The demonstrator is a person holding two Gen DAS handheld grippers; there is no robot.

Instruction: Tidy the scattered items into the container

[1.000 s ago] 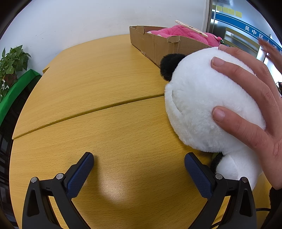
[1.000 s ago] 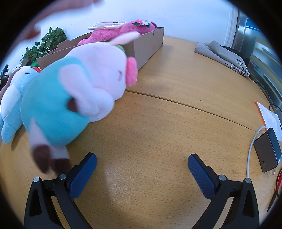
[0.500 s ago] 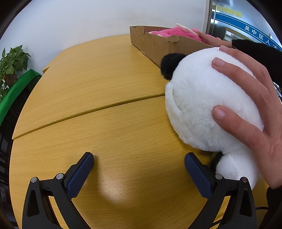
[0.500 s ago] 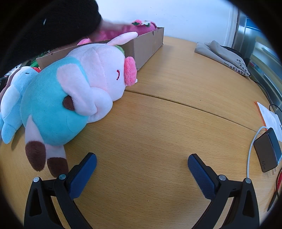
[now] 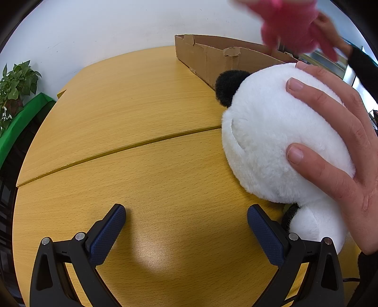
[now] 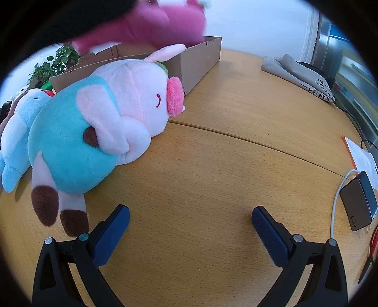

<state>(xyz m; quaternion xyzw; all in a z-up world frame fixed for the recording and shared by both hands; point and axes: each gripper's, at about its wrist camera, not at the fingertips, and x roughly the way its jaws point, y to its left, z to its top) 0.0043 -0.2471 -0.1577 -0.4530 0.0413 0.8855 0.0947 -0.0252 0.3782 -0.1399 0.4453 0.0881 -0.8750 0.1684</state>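
Plush toys are what I'm dealing with, and I'll place everything off the cardboard box [image 6: 189, 63] at the far side of the wooden table [image 5: 132, 113]. Biggest thing from my right wrist cam is the pink pig plush in a teal outfit [image 6: 99, 127], lying on its side on the table with its head right up against the box's near wall. A light blue plush [image 6: 16, 132] lies touching the pig, on the pig's far side from the box's corner. Over on my left wrist cam, a white panda plush with a black ear [image 5: 274, 141] sits on the table just in front of the box, and a bare hand [image 5: 340, 151] is pressed onto it. A blurry magenta plush [image 6: 151, 21] is up in the air above the box, gripped by another hand [image 5: 328, 30]. Left gripper [image 5: 186, 222] has its fingers spread wide with nothing between them, low over the table. Right gripper [image 6: 190, 220] same deal, wide apart, nothing in it. A charger brick with a white cable [image 6: 359, 207] lies well away from the box.
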